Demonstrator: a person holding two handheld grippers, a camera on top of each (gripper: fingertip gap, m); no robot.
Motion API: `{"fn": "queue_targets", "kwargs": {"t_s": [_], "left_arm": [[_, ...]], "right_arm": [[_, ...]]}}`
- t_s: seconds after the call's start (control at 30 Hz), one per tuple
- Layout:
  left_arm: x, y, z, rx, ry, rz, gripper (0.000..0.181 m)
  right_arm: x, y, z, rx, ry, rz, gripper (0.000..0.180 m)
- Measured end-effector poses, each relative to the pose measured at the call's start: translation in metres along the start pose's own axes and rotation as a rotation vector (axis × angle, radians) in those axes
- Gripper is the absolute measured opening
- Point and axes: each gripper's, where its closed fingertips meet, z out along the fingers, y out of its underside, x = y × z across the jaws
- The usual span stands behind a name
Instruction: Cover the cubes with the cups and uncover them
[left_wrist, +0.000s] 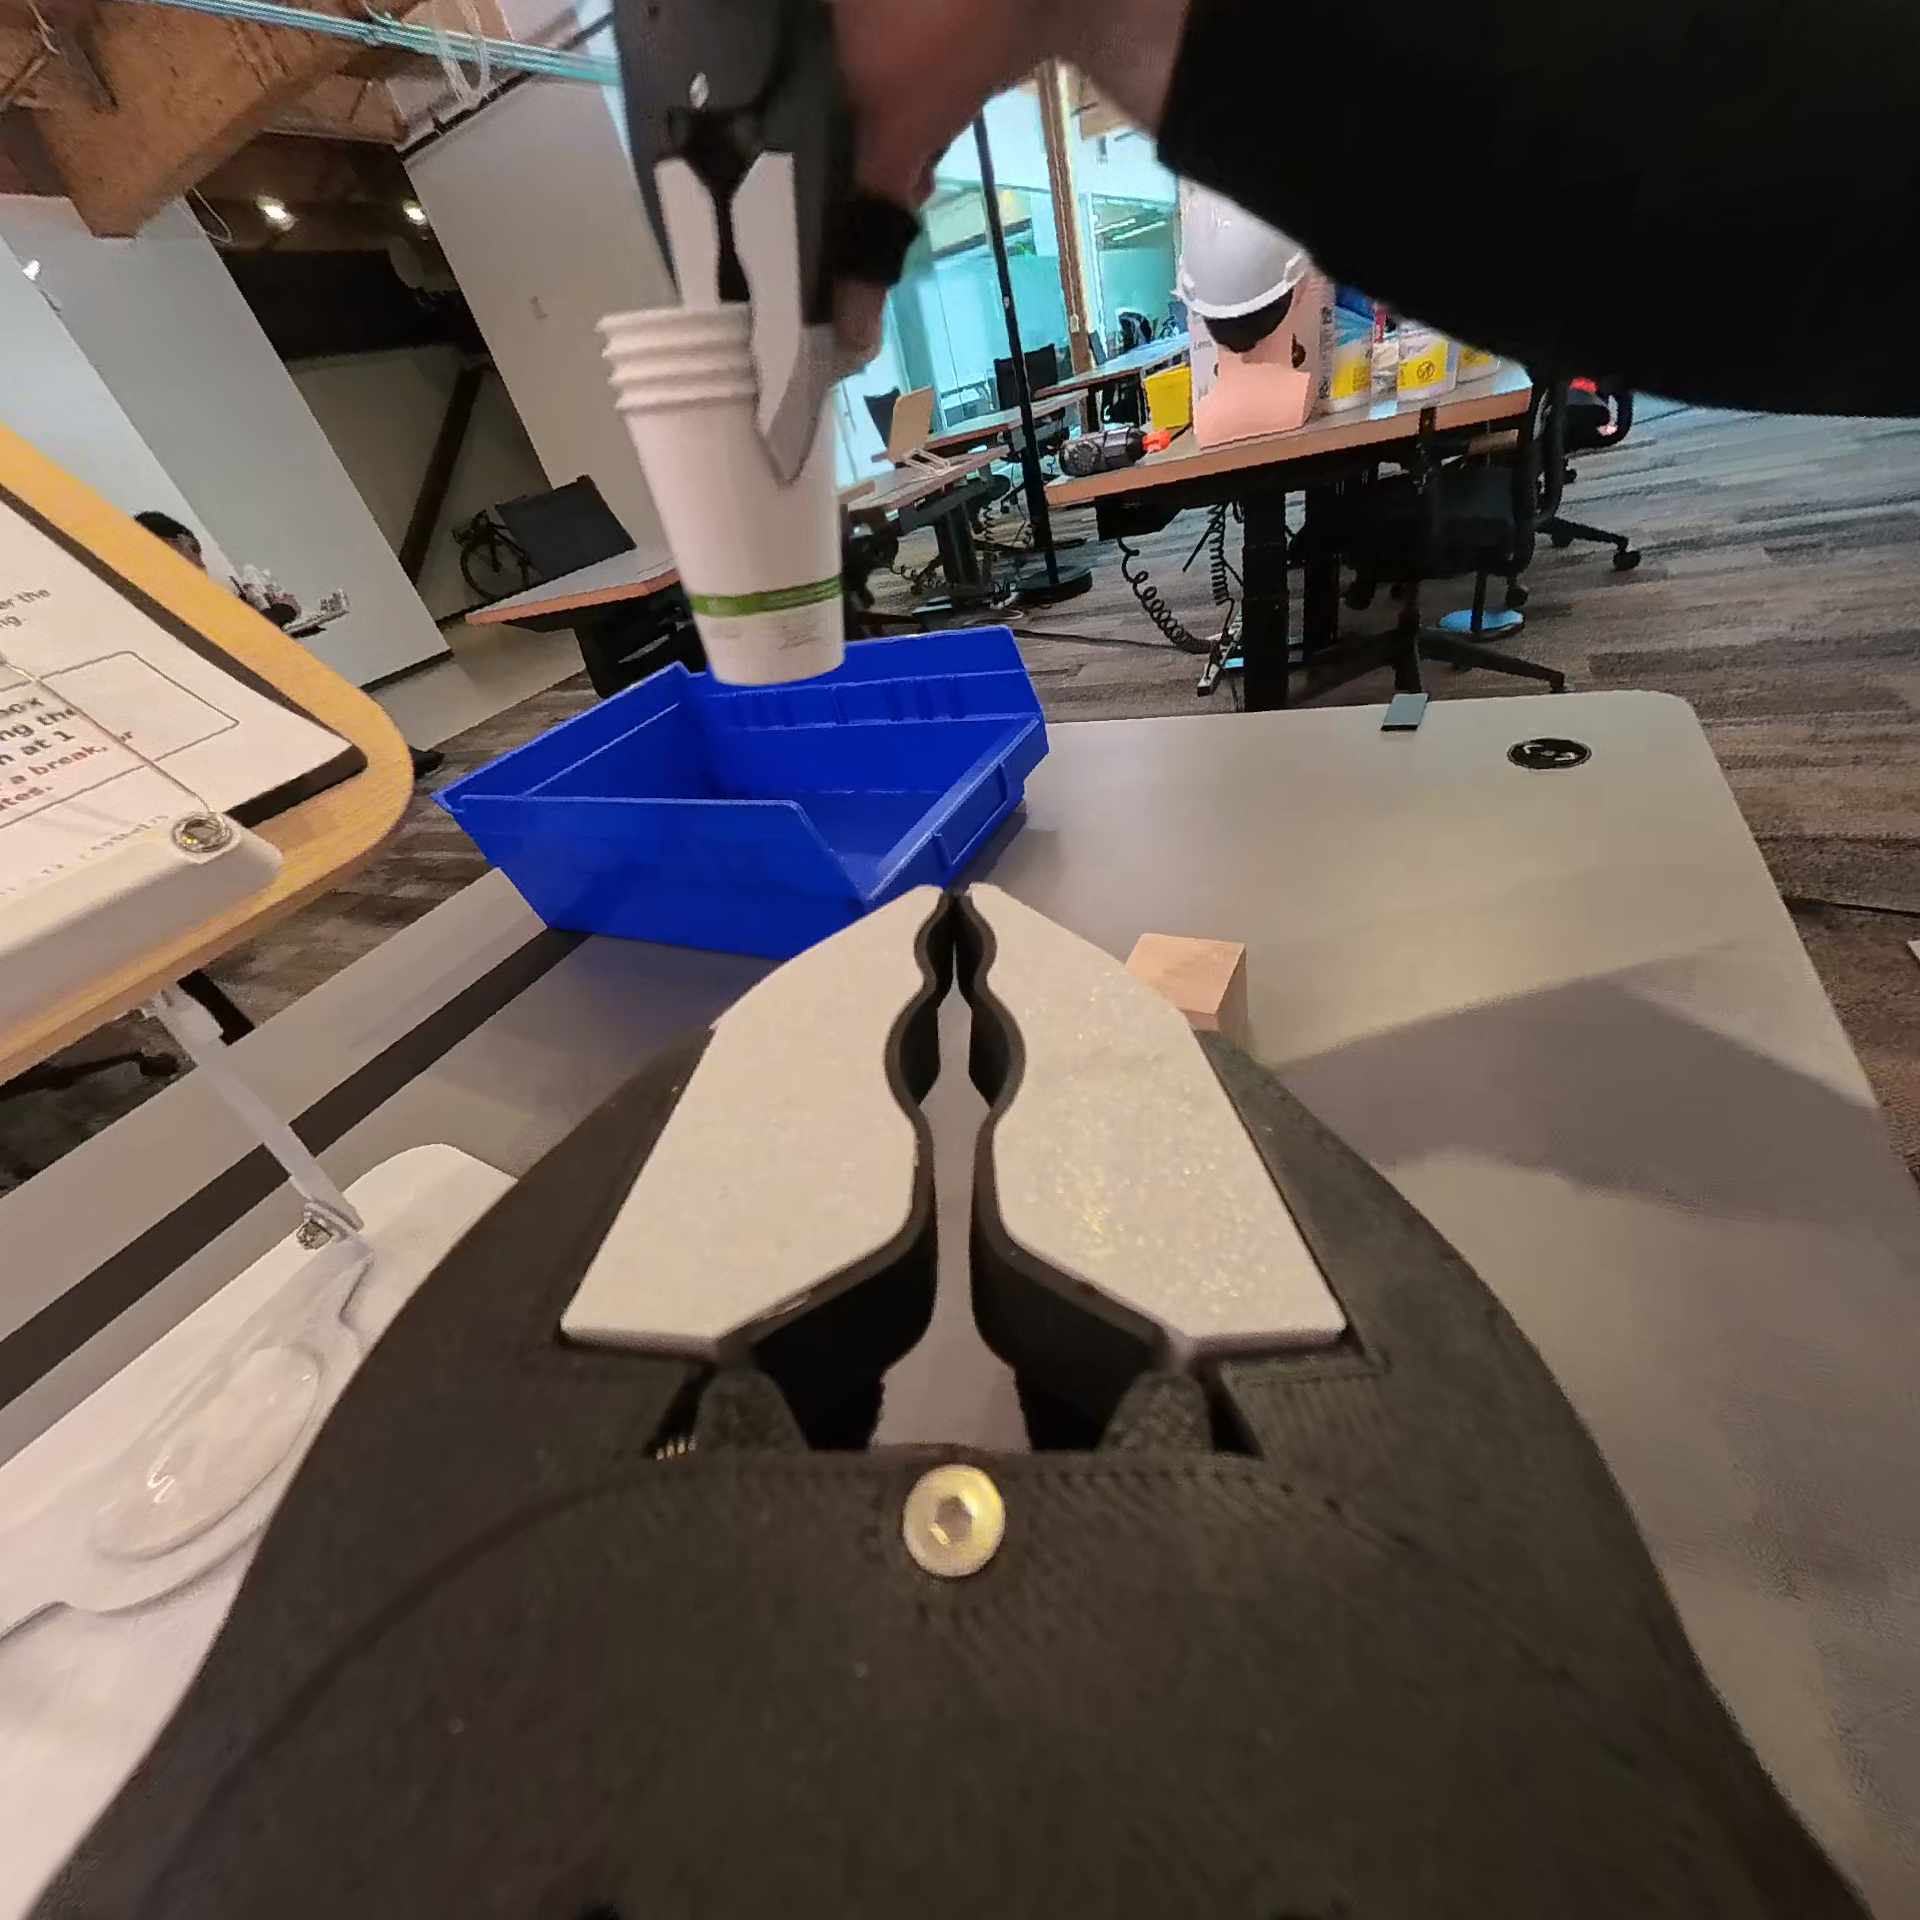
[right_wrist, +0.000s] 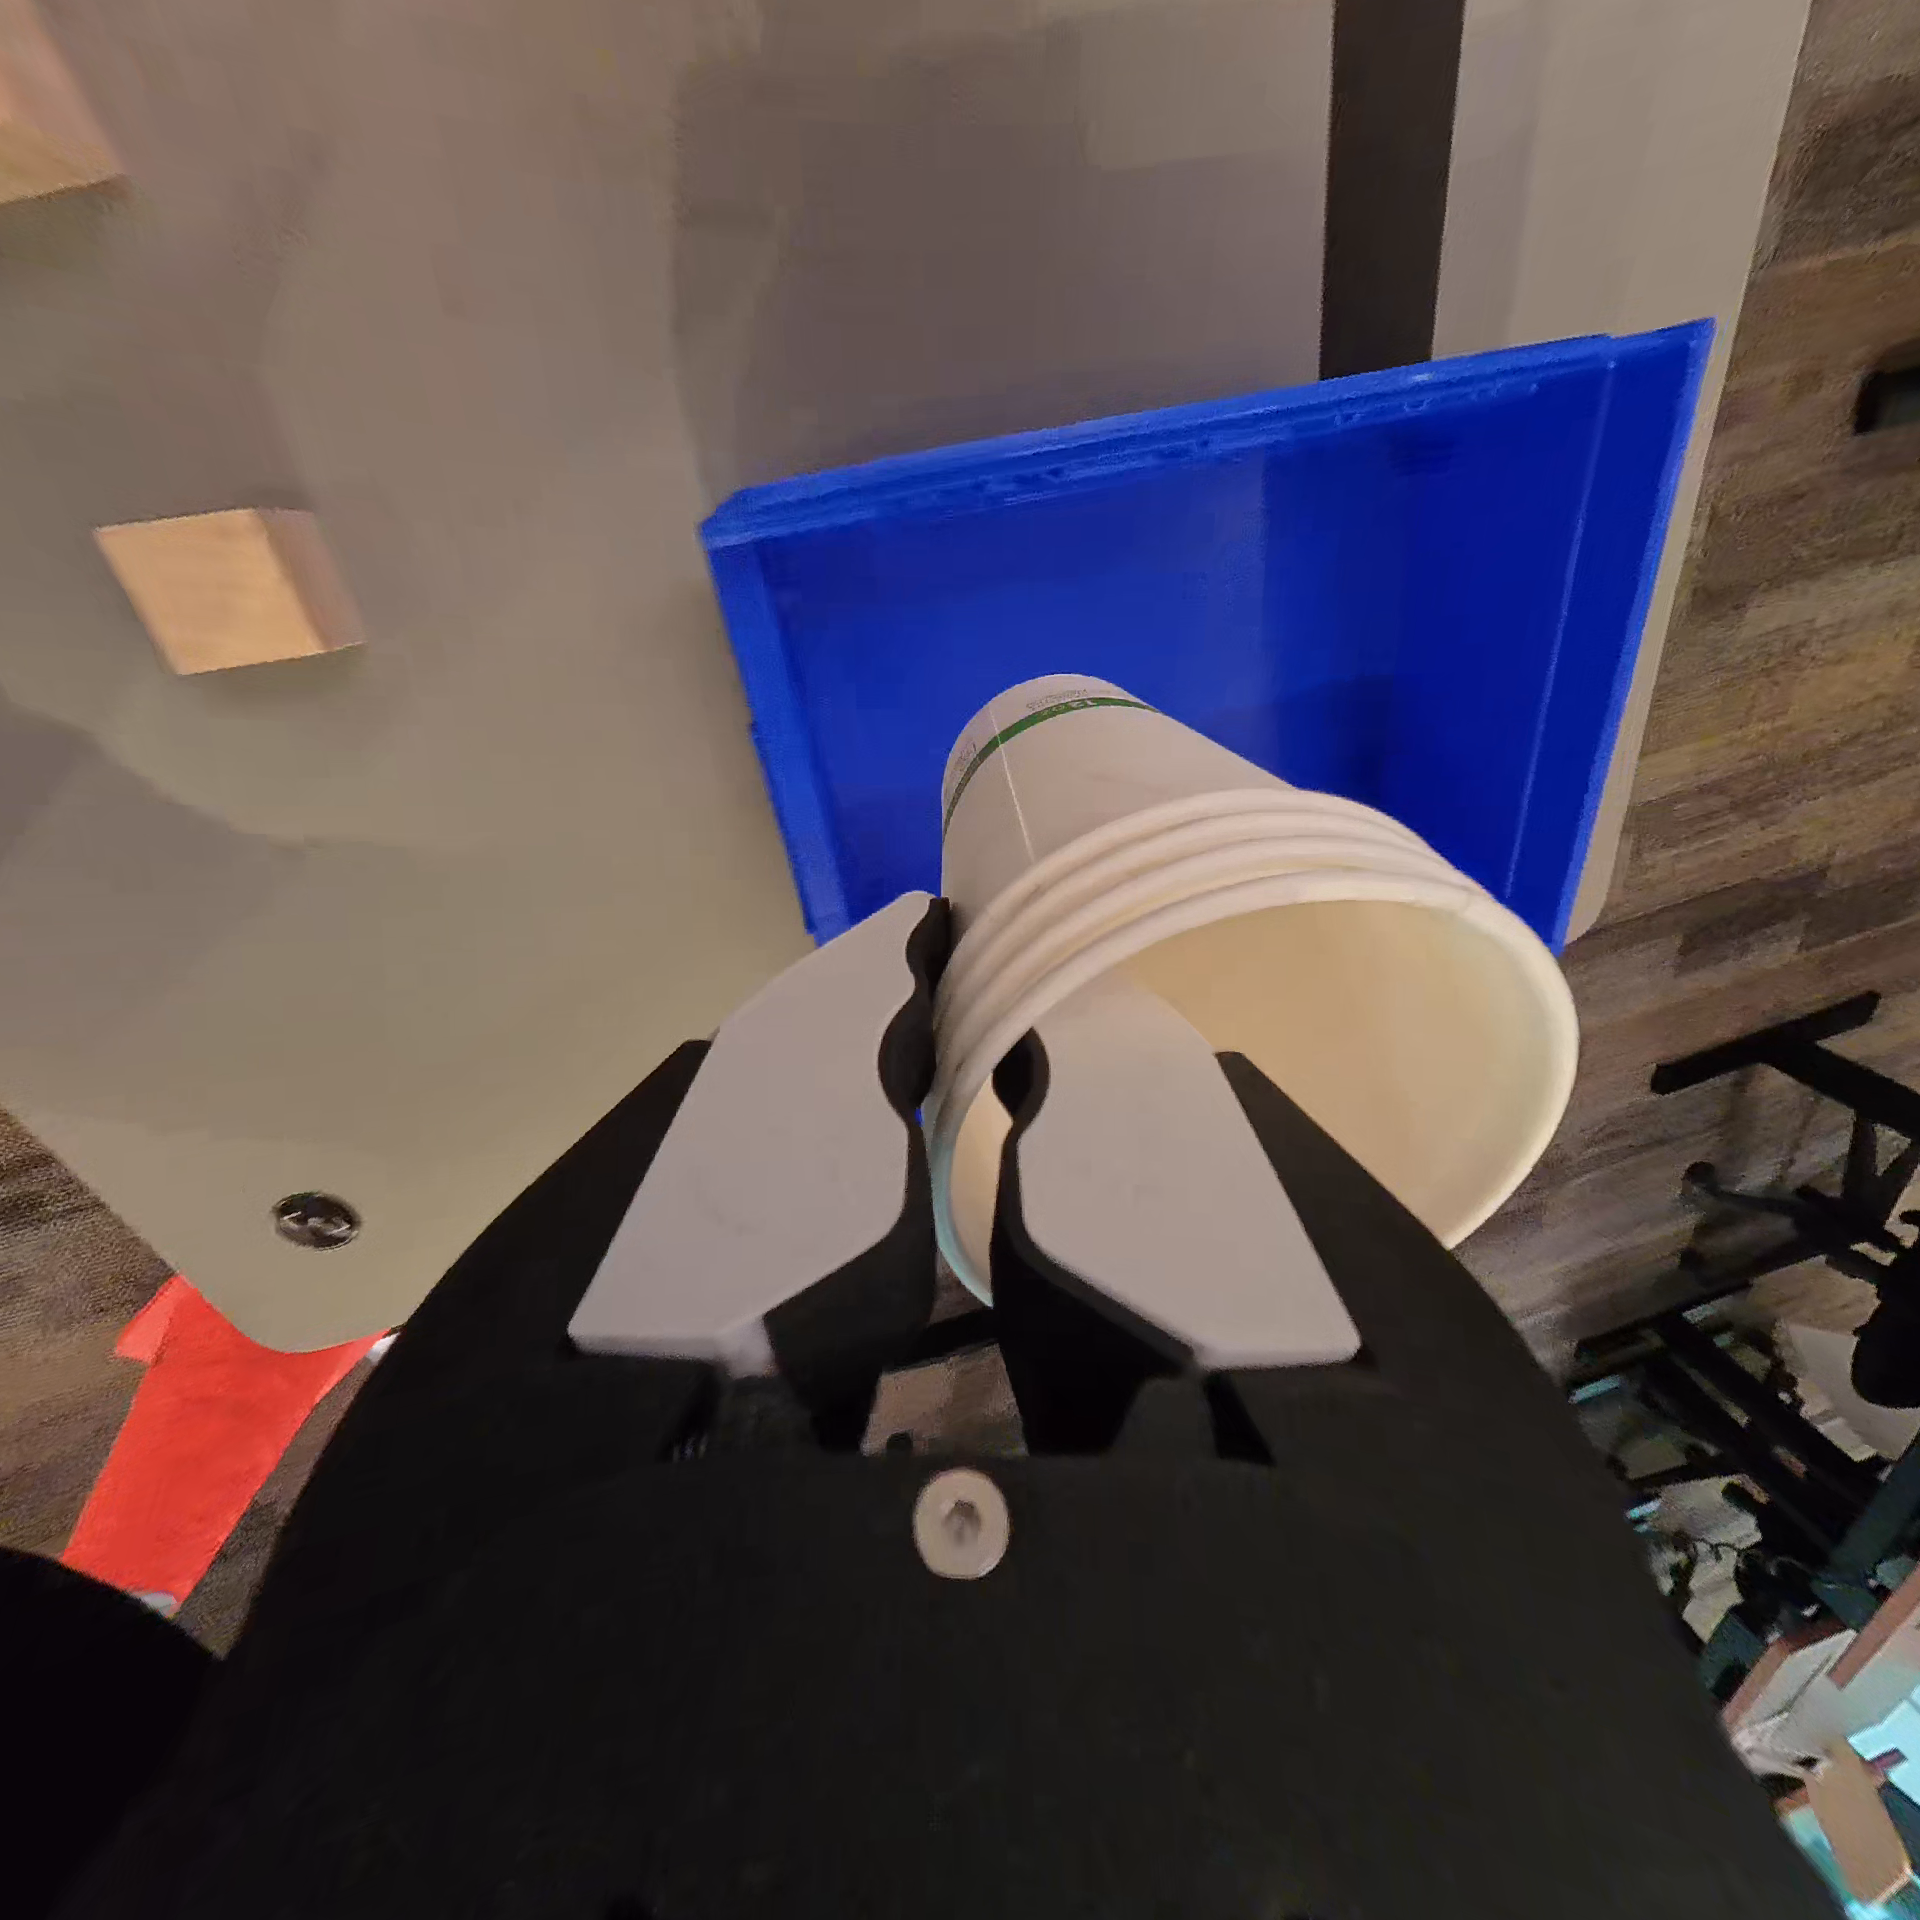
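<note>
Print shows on a white sheet (left_wrist: 156, 665) and the cup stack's (left_wrist: 764, 540) green band.

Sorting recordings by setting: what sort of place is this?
Probably an open-plan office or lab workspace: rows of long desks with black office chairs, grey patterned carpet, and a white hard hat.

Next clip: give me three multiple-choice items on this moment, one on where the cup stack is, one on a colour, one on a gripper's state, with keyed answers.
1. The cup stack hangs:
A. over the bin
B. on a cube
C. on the floor

2. The bin is:
A. red
B. blue
C. green

3. The left gripper is:
A. wide open
B. gripping a cube
C. shut and holding nothing

Key:
1 A, the right wrist view shows the bin floor beneath the stack.
2 B, its walls are blue in both views.
3 C, its fingertips meet with nothing between them, while the right gripper pinches the stack's rims; the wooden cube lies bare on the table.
</note>
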Motion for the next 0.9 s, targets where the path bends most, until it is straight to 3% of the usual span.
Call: {"fn": "queue_targets", "kwargs": {"t_s": [0.4,0.73,0.77,0.9], "left_arm": [[0.005,-0.009,-0.004,0.054,0.05,-0.102,0.0],[0.009,-0.006,0.002,0.045,0.083,-0.131,0.0],[0.009,-0.006,0.002,0.043,0.087,-0.134,0.0],[0.011,-0.003,0.004,0.03,0.092,-0.124,0.0]], "right_arm": [[0.113,-0.008,0.099,-0.083,-0.092,0.126,0.006],[0.125,0.001,0.154,-0.133,-0.146,0.143,0.008],[0.127,0.0,0.155,-0.125,-0.138,0.149,0.01],[0.131,-0.004,0.15,-0.099,-0.106,0.162,0.05]]}}
